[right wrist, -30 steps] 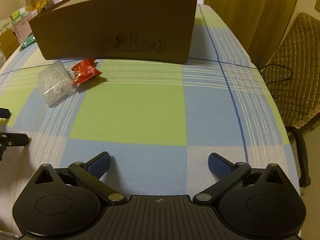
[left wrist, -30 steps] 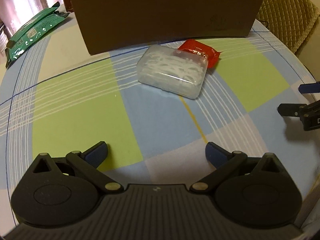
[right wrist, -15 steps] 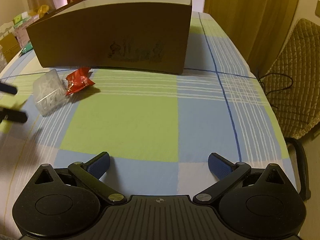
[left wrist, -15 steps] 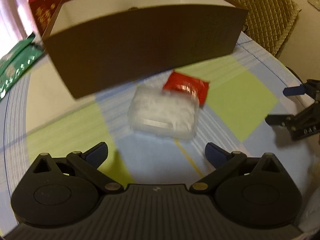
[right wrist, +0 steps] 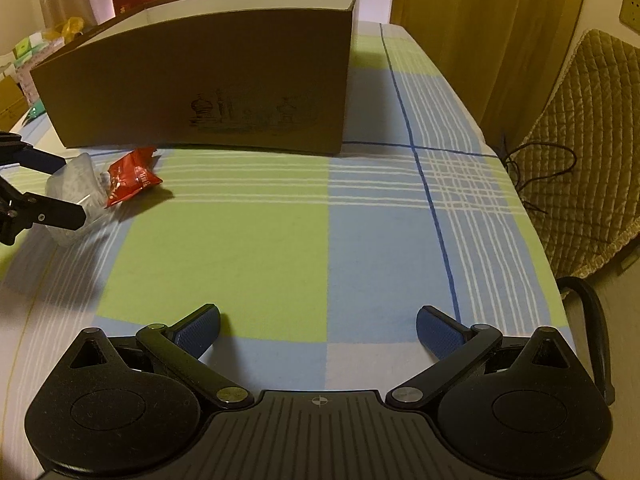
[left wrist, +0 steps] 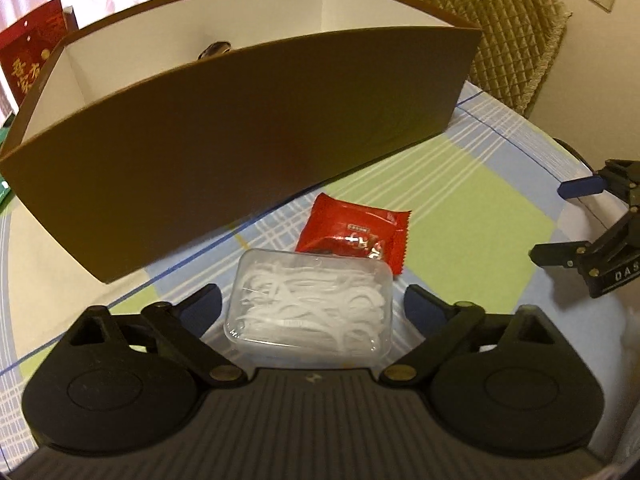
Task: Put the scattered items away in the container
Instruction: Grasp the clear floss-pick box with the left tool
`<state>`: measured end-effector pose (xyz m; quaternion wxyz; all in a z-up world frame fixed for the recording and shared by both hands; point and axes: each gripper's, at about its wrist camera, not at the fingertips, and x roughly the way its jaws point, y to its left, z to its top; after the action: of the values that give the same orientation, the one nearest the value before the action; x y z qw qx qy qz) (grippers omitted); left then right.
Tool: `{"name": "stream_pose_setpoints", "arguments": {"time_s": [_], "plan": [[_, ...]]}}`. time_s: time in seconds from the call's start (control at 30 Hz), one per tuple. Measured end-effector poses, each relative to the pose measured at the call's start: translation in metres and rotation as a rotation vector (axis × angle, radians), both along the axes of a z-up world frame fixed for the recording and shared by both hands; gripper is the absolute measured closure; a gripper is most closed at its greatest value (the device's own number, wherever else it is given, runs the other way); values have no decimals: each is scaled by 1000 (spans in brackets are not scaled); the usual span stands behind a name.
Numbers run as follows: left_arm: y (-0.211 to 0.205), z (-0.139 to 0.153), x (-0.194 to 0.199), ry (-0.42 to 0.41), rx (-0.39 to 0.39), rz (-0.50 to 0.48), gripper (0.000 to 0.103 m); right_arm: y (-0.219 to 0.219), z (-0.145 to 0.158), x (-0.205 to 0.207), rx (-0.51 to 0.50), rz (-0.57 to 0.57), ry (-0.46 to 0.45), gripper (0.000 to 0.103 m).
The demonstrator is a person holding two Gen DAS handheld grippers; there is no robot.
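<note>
While left gripper [left wrist: 312, 300] sits low over checked tablecloth [right wrist: 280, 248], fingers spread wide either side of clear floss-pick box [left wrist: 310, 304], not gripping. Red snack packet [left wrist: 358, 236] touches box's far edge, near brown cardboard container [left wrist: 248, 148]. Right gripper [right wrist: 318, 326] level above cloth, fingers apart, empty.

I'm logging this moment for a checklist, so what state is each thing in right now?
Left gripper: open, fingers either side of the floss pick box, not closed on it.
Right gripper: open, holding nothing.
Floss pick box: lid shut, flat on the tablecloth.
Red snack packet: sealed, lying beside the floss pick box.
Cardboard box: open-topped, upright.
</note>
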<state>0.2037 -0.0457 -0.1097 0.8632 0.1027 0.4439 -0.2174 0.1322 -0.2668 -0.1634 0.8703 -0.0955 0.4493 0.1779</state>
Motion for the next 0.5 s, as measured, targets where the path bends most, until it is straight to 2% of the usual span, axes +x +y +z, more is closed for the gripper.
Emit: {"name": "stream_pose_setpoints", "arguments": {"time_s": [0.03,0.07,0.37,0.5], "plan": [[1,-1,-2,0,0,-1,18,0,0,0,-1,-2,3,0],[2,-2,-3,3,4,-1,19,1,1,1,-3,-5,7,0],[27,1,-31,34,-4,57,20,5,2,1,-4,-21,33,0],[28,0,-38,33,2,93,16,6,2,-2,-4,-14,32,0]]}}
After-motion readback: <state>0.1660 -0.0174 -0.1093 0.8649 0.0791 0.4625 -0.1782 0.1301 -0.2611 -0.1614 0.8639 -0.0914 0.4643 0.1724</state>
